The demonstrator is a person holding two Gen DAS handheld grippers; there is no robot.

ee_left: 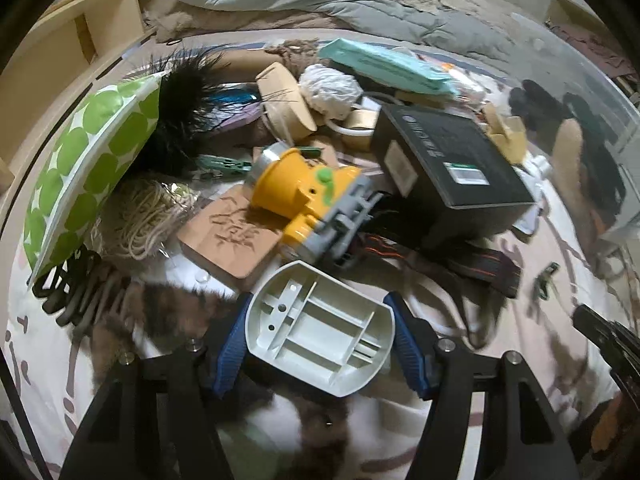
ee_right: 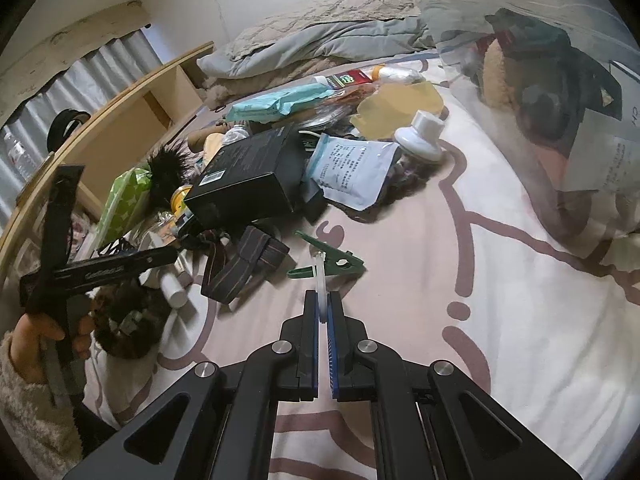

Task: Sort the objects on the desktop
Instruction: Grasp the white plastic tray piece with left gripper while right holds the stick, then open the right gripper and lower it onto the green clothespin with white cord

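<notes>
My left gripper (ee_left: 320,330) is shut on a grey plastic ribbed housing (ee_left: 320,328), held above the bed sheet in front of the clutter pile. Behind it lie a yellow and grey toy (ee_left: 308,196), a black box (ee_left: 444,160) and a brown engraved card (ee_left: 232,236). My right gripper (ee_right: 323,304) is shut on a thin clear plastic piece (ee_right: 320,280), edge-on between the fingers, just in front of a green clothes peg (ee_right: 336,262). The left gripper's handle (ee_right: 92,270) and the hand holding it show at the left of the right wrist view.
The pile also holds a green dotted pouch (ee_left: 88,160), black feathers (ee_left: 180,100), a twine bundle (ee_left: 144,216), a teal packet (ee_left: 388,66), a striped strap (ee_right: 248,264), a white printed pouch (ee_right: 352,168) and a white cap (ee_right: 420,136). A clear bin (ee_right: 560,100) stands at right. A wooden shelf (ee_right: 132,120) runs along the left.
</notes>
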